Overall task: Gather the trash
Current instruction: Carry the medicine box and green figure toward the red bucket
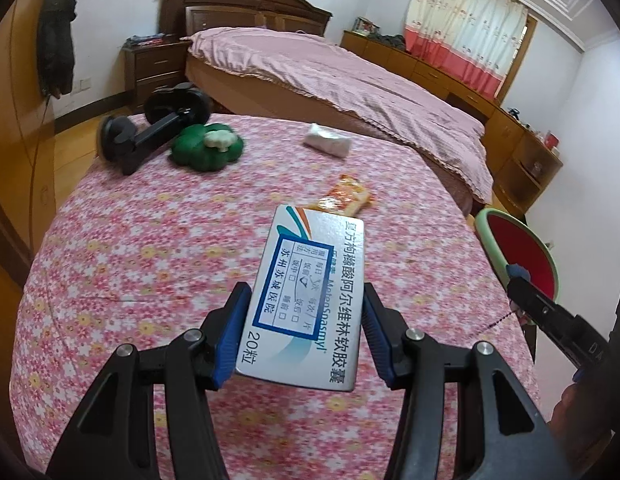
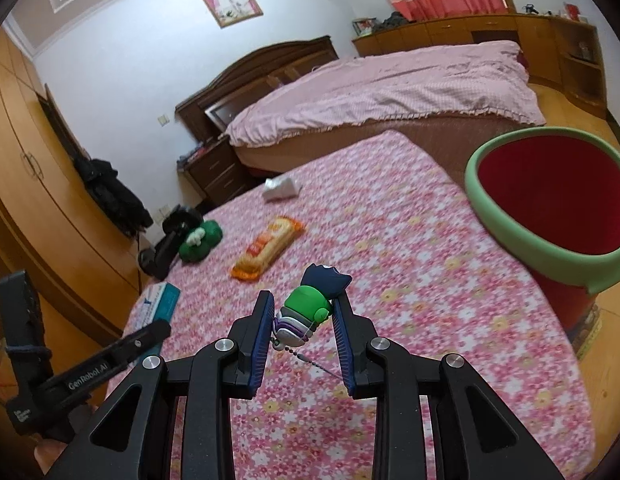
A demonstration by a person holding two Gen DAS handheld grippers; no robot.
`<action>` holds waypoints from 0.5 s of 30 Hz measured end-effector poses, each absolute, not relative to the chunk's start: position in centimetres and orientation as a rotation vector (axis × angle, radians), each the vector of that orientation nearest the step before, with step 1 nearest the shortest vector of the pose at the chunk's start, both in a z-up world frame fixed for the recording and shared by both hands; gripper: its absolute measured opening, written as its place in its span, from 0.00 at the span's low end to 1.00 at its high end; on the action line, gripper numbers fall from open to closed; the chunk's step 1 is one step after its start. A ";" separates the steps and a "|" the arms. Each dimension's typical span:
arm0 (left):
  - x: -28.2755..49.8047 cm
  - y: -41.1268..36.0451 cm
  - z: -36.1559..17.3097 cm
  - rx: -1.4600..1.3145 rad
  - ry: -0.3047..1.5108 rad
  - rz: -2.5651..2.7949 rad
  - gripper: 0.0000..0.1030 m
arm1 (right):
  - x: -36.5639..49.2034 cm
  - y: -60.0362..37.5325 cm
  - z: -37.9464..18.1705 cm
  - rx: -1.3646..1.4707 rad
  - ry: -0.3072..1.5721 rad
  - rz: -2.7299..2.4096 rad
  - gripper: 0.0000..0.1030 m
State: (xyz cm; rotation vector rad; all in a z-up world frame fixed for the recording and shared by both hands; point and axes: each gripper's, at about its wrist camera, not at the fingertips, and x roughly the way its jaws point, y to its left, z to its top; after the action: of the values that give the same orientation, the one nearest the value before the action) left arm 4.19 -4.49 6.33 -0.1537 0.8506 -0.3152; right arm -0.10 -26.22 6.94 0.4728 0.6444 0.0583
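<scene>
Both tools loaded above a table (image 1: pixel 150 264) under a pink floral cloth. The left tool (image 1: pixel 306 328) grips a silver medicine box (image 1: pixel 310 280) across its short width, pads on the two long edges, the box lifted clear of the cloth and projecting forward. The right tool (image 2: pixel 304 316) is closed on a small green toy figure (image 2: pixel 306 304) with a bead chain hanging below it. A red bin (image 2: pixel 550 200) with a green rim stands just off the table's right edge. Still lying on the cloth: an orange snack wrapper (image 2: pixel 266 248) near the middle and a crumpled white tissue (image 2: pixel 282 189) toward the far edge. A green plush (image 1: pixel 208 146) and a black stand (image 1: pixel 150 136) sit at the far left corner. Judged handling: the box is light, stiff card, likely to dent if squeezed; the wrapper is thin and slippery, best pinched at a crimped end; the tissue is soft and takes any grip.
</scene>
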 end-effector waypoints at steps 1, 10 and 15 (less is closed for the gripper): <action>4.1 -4.9 6.5 -0.148 0.848 -0.324 0.53 | -0.3 -26.5 7.2 0.478 0.637 0.056 0.29; 4.1 -9.0 7.8 -0.103 0.837 -0.409 0.53 | -2.0 -29.8 8.7 0.513 0.576 0.016 0.29; 4.5 -11.7 8.3 -0.075 0.836 -0.459 0.53 | -2.6 -32.3 9.1 0.540 0.547 -0.027 0.29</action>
State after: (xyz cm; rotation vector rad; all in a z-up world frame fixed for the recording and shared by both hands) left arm 4.50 -11.66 8.27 -0.0749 0.8355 -0.4589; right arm -2.60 -32.35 9.05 0.5395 0.5465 -0.0271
